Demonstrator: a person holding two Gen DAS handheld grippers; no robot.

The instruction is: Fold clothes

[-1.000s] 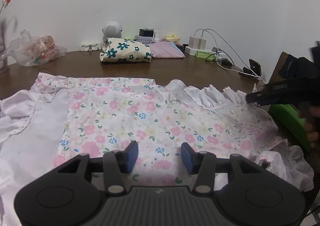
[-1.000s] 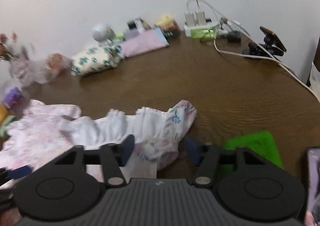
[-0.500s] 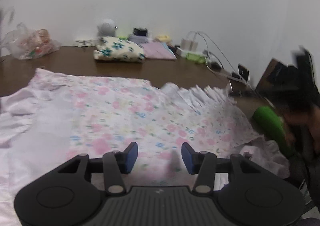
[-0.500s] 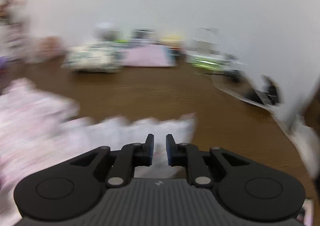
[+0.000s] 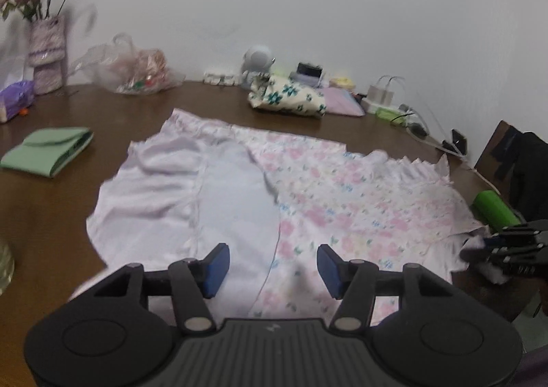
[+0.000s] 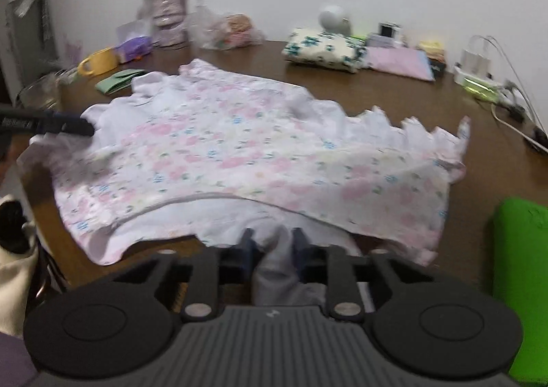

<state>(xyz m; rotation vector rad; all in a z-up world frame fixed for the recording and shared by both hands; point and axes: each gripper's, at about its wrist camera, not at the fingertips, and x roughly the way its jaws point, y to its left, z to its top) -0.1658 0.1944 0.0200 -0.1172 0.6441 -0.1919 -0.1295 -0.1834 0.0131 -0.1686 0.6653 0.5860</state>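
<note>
From the left wrist view, the left gripper (image 5: 269, 265) is hovering with its blue pads spread wide, gripping nothing, over the near edge of the floral garment (image 5: 335, 202), which is lying spread across the brown table (image 5: 137, 120). A folded green cloth (image 5: 48, 150) is sitting apart to the left, and a green roll (image 5: 493, 210) is lying just beside the garment's right edge. The right gripper (image 5: 479, 251) is showing at the far right, against the garment's white ruffled hem. From the right wrist view, the right gripper (image 6: 272, 246) is pinching a bunch of the garment's (image 6: 239, 147) white lining between nearly closed fingers. The left gripper (image 6: 87, 126) is reaching in from the left over the garment. A floral pouch (image 6: 323, 49) is resting near the wall.
</note>
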